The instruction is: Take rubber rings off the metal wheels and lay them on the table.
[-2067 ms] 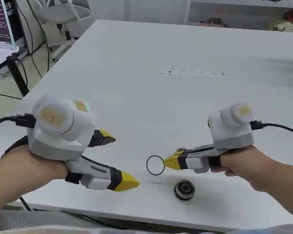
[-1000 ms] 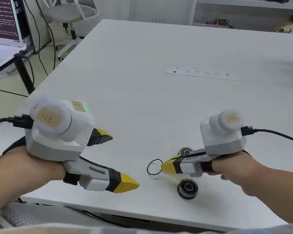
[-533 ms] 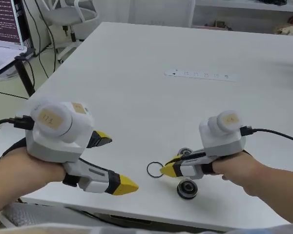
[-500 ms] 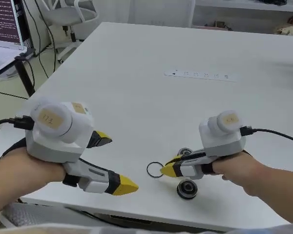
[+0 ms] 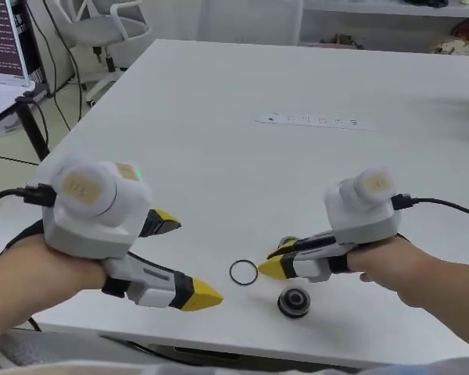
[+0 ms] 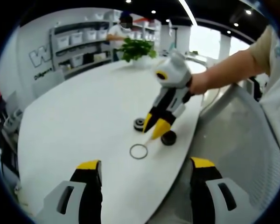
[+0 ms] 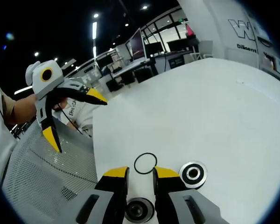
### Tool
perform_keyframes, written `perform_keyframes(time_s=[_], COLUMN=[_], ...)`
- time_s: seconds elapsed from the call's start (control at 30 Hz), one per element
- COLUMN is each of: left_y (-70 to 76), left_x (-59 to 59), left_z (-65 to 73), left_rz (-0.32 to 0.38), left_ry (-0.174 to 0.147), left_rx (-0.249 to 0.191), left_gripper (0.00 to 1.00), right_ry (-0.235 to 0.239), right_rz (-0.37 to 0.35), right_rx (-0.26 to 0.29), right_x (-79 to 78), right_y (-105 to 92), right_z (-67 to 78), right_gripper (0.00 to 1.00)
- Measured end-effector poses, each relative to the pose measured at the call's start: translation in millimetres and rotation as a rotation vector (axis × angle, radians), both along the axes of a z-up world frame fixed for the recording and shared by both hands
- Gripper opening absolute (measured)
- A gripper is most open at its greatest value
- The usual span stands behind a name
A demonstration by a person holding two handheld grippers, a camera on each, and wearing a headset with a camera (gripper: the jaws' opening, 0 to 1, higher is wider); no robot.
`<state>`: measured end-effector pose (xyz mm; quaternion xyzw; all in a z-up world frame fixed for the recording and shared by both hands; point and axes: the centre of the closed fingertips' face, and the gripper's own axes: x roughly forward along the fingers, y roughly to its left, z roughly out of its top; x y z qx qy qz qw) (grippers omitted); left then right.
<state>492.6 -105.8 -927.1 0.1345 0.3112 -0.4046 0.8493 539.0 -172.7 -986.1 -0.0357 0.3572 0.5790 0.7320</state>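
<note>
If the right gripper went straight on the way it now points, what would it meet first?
Probably the rubber ring, lying flat on the table just ahead of the right gripper and its jaws, though its height above the table is hard to judge.

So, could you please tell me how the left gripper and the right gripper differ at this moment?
The left gripper has its jaws spread wide; the right gripper has them close together, with a narrow gap. The right gripper's tips sit just beside the rubber ring lying flat on the table; the left gripper is farther from it. Both hold nothing.
</note>
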Motion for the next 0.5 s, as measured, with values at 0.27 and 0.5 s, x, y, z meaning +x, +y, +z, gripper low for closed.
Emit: perform_keyframes(time_s=[0.27,0.5], left_y=[-9.4,-20.7], left_x=[5.1,10.1], left_z=[3.9,4.2], left_rz=[-0.017,-0.040], left_ry=[-0.004,-0.004], left_rx=[-0.001,0.000], left_gripper=[0.77,0.75], right_ry=[-0.013,-0.019], right_rz=[-0.002,-0.018], right_rx=[0.017,0.037], right_x=[-1.9,-1.3], right_y=[-14.3,-26.5], right_z=[8.9,13.8], right_gripper=[0.19,0.20])
